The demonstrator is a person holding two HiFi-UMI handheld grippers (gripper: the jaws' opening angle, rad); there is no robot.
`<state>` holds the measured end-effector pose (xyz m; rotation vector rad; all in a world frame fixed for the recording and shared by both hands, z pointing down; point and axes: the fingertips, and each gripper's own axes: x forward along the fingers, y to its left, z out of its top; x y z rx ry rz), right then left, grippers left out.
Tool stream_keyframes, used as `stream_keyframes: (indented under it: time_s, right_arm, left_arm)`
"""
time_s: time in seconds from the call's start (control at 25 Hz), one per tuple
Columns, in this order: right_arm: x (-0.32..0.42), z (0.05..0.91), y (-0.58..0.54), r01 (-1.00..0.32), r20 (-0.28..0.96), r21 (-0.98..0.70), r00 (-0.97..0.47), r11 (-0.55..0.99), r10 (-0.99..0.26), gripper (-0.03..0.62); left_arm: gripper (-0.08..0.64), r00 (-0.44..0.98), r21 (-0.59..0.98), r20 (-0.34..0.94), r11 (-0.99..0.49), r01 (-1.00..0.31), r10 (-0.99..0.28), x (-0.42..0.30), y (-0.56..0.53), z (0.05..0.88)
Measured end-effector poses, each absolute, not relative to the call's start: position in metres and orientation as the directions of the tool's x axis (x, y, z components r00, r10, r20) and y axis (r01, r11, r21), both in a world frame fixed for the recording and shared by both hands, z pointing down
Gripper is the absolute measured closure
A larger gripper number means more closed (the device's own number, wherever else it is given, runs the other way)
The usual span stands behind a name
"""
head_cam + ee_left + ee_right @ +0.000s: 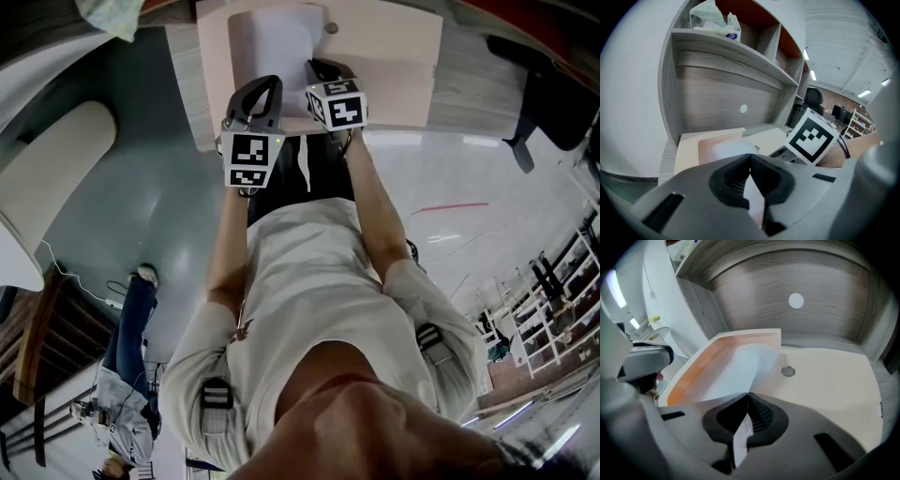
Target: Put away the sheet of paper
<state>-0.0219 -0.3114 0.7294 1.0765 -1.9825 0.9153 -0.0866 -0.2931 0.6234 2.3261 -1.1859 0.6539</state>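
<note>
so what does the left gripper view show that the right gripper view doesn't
Only the left gripper view: a plastic bag on the upper shelf, an office chair and a marker cube. Only the right gripper view: the left hand-held gripper seen from the side. Both: the wood back panel with its white round cap, the peach tray, and the sheet of paper, clamped by the left and by the right hand-held gripper.

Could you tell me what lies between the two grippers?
The sheet of paper: the left gripper and right gripper each pinch its near edge; the head view shows this.
</note>
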Motion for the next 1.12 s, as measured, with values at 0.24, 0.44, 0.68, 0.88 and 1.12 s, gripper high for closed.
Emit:
stream_keyframes:
  time_s: [0.24, 0.44, 0.68, 0.88, 1.12]
  right_arm:
    - [-0.019, 0.731, -0.309, -0.88, 0.82, -0.24, -0.41, 0.41, -0.4, 0.571]
    - [-0.016, 0.73, -0.308, -0.882, 0.82, -0.224, -0.401, 0.416, -0.409, 0.571]
    - [-0.014, 0.728, -0.304, -0.879, 0.816, -0.224, -0.405, 0.421, -0.412, 0.568]
    - [-0.01, 0.727, -0.3, -0.878, 0.821, -0.221, -0.403, 0.425, -0.405, 0.514]
    - [-0.004, 0.715, -0.295, -0.882, 0.816, -0.212, -0.397, 0.421, -0.42, 0.502]
  left_arm:
    - [0.543, 0.516, 0.17, 0.588, -0.529, -0.832, -0.622, -0.087, -0.291, 0.623]
    - [0.543, 0.518, 0.171, 0.585, -0.53, -0.831, -0.624, -0.084, -0.29, 0.622]
    - [0.543, 0.525, 0.169, 0.578, -0.537, -0.826, -0.625, -0.079, -0.287, 0.619]
    - [0.543, 0.526, 0.162, 0.574, -0.543, -0.824, -0.628, -0.075, -0.287, 0.614]
    - [0.543, 0.528, 0.154, 0.562, -0.547, -0.823, -0.637, -0.075, -0.285, 0.604]
